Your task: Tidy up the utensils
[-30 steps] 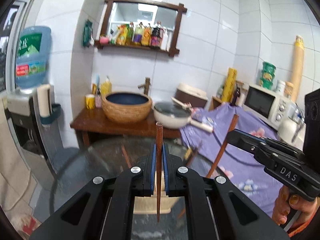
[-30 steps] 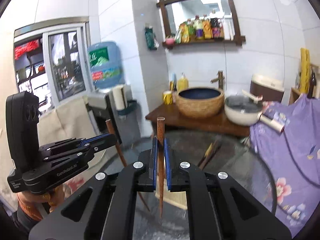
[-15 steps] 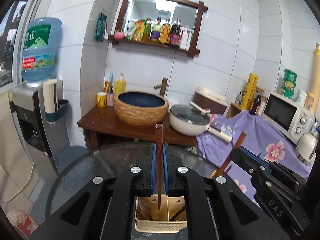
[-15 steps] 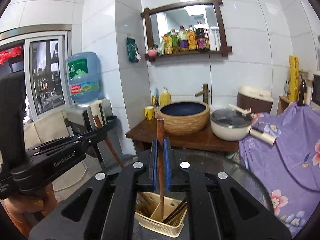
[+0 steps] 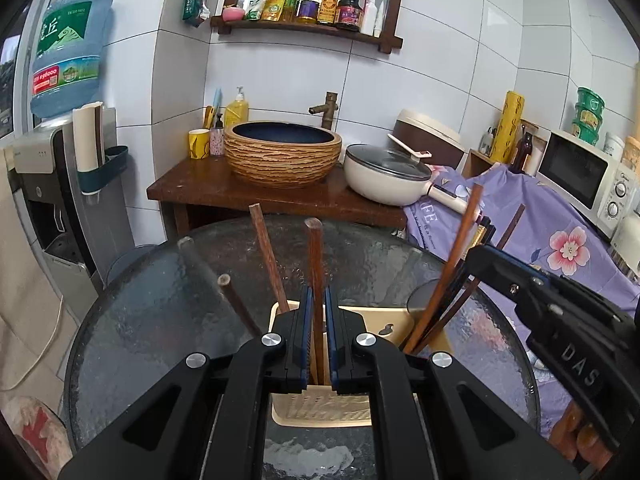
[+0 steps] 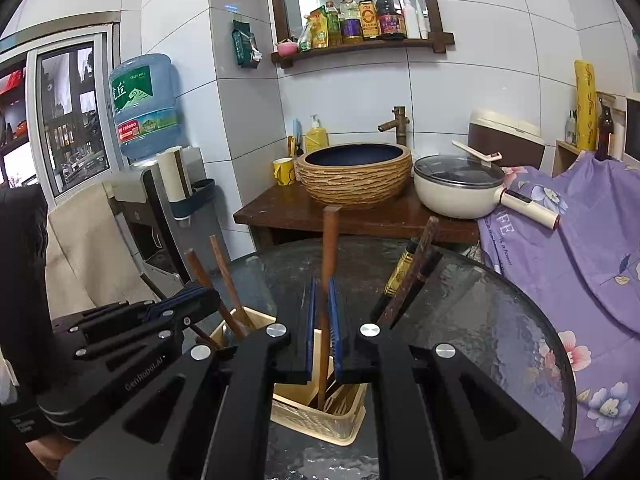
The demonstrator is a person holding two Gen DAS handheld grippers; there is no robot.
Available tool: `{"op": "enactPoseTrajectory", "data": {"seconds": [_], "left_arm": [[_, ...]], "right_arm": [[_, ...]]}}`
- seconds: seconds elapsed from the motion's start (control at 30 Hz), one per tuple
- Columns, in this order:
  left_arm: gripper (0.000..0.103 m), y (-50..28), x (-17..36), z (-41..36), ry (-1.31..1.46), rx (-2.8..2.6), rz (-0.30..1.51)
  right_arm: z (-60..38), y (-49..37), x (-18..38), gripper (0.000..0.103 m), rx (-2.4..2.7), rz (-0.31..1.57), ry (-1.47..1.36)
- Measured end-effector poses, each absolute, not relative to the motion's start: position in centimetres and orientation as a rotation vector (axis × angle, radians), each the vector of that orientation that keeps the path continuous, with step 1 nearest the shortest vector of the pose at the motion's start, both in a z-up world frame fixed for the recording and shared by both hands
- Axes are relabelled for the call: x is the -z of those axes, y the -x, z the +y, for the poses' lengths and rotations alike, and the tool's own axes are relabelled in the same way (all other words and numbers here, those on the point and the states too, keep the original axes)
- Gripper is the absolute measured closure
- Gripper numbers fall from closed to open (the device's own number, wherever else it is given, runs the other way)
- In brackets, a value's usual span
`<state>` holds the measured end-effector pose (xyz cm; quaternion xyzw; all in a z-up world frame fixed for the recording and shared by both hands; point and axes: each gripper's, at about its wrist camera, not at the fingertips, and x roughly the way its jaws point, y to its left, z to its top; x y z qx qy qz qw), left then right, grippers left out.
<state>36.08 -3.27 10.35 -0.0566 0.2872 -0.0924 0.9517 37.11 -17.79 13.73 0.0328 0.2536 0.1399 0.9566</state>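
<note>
A cream plastic utensil holder (image 5: pixel 320 412) (image 6: pixel 316 412) stands on the round glass table (image 5: pixel 160 320). Several wooden chopsticks (image 5: pixel 266 256) lean in it. My left gripper (image 5: pixel 315 304) holds a brown chopstick (image 5: pixel 314 256) upright, its lower end inside the holder; the pads sit slightly apart from it. My right gripper (image 6: pixel 322 300) has a brown chopstick (image 6: pixel 329 248) between its blue pads, with a small gap, its tip down in the holder. Each gripper shows in the other's view, the right one (image 5: pixel 560 308) and the left one (image 6: pixel 132 332).
Dark chopsticks (image 6: pixel 408 276) lean in the holder's right compartment. Behind the table stands a wooden counter (image 5: pixel 248 192) with a woven basin (image 5: pixel 282 156) and a white pan (image 5: pixel 386 174). A purple flowered cloth (image 6: pixel 568 240) lies right; a water dispenser (image 5: pixel 60 160) stands left.
Both grippers have come down over the holder, lowering their chopsticks into it. The pads of both have parted slightly from the chopsticks.
</note>
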Motion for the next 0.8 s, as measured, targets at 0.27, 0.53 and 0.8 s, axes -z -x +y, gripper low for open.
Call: {"op": "enactPoseTrajectory", "data": {"seconds": [0.27,0.53,0.8], "left_arm": [[0.049,-32.6,-12.5,-2.2,0.132,0.190,0.455],[0.006,-24.2,-12.9,-0.2,0.138,0.167,0.287],[0.006,-17.3,-6.8,2.7,0.086,0.142,0.326]], "right_arm": [[-18.8,-35.1,-15.0,0.078,-0.292,0.442,-0.082],[-20.3,-27.9,-16.0,0.023,-0.286,0.331,-0.081],[-21.2,-18.2,-10.8,0.006,-0.296,0.302,-0.034]]}}
